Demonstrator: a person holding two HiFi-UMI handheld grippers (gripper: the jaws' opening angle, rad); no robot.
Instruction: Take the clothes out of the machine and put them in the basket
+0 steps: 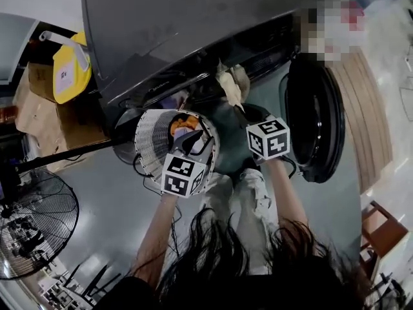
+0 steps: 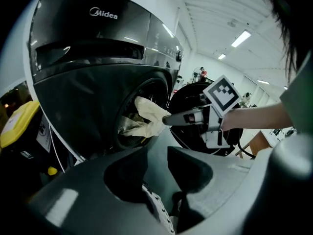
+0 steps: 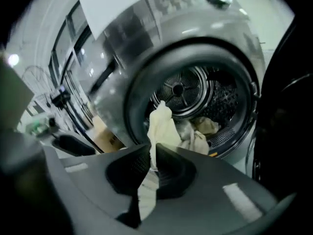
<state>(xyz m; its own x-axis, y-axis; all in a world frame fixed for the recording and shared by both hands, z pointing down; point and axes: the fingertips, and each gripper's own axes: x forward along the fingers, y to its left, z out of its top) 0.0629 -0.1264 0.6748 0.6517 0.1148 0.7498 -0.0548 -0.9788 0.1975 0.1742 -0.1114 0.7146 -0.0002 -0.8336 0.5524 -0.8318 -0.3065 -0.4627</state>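
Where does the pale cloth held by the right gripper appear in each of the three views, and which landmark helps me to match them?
Head view: the pale cloth is at upper centre, at the washing machine's opening.
Left gripper view: near the centre, hanging out of the opening, just left of the right gripper.
Right gripper view: at the centre, pinched between the jaws.
Shared landmark: the machine's round opening.

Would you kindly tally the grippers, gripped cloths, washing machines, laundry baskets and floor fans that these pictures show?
Grippers: 2, left gripper and right gripper
Gripped cloths: 1, the cream cloth
Washing machine: 1
Laundry basket: 1
Floor fan: 1
Total: 6
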